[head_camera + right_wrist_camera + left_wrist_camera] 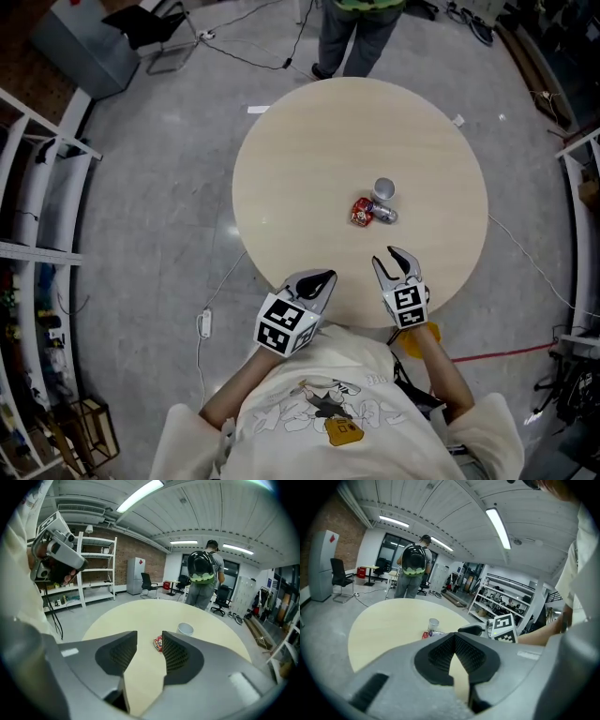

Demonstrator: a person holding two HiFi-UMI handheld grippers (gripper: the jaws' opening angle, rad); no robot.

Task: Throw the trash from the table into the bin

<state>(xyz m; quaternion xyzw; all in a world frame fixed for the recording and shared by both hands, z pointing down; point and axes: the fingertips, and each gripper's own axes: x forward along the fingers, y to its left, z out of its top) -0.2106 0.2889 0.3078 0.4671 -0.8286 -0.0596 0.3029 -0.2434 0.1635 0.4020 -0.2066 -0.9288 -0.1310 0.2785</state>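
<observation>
The round pale wooden table [309, 159] fills the middle of the room on a grey floor. At its far edge a person with a black and green backpack [201, 569] stands facing away. At the near edge is the person holding the 2 grippers.

The left gripper [323, 278] sits over the near rim of the table. Its 2 jaws are pressed together at the tips, with only a narrow wedge of tabletop showing below the meeting point in the left gripper view. It has hold of nothing.

The right gripper [392, 260] reaches a little further in over the tabletop. Its jaws stand partly apart with only bare table between them.

The trash lies in 1 small cluster right of the table's centre, ahead of the right gripper and apart from its tips. There is a white paper cup [383, 189] standing upright, and touching it on the near side a silvery crumpled piece [384, 214] and a red printed wrapper [362, 212]. In the right gripper view the wrapper [158, 643] shows just beyond the gap, by the tip of the right-hand jaw, with the cup [185, 629] farther back. From the left gripper the cluster lies well off, ahead and towards the other gripper.
</observation>
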